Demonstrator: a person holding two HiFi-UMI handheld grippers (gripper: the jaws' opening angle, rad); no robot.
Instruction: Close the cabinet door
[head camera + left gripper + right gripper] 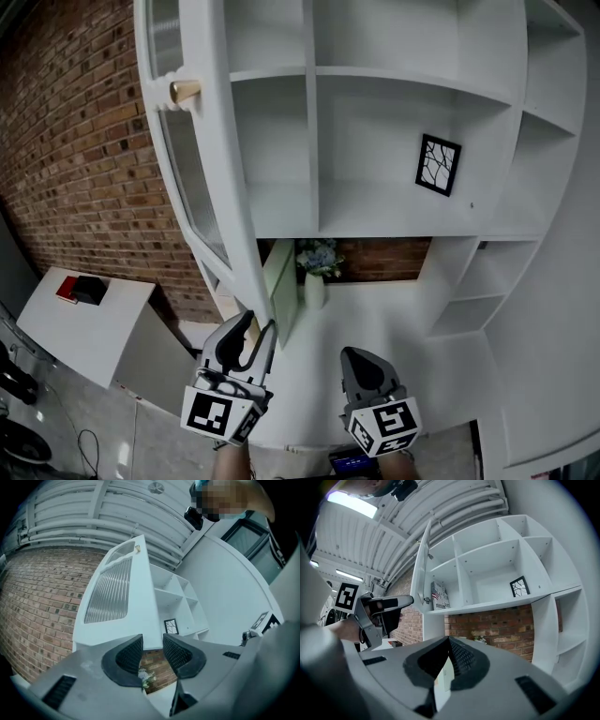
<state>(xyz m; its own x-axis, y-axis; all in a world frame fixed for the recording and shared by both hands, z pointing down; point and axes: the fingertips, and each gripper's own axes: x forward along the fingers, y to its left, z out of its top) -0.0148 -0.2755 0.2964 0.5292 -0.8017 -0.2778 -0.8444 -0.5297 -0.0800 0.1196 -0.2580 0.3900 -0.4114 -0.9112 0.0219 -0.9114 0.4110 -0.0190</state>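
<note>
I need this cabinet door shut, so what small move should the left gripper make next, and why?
Probably nudge the left gripper forward against the cabinet door and push it towards the shelves. The door stands wide open, and its lower edge lies just beyond the gripper's open, empty jaws.

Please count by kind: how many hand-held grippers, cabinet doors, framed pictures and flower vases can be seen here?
Hand-held grippers: 2 (left hand-held gripper, right hand-held gripper)
cabinet door: 1
framed picture: 1
flower vase: 1
Total: 5
</note>
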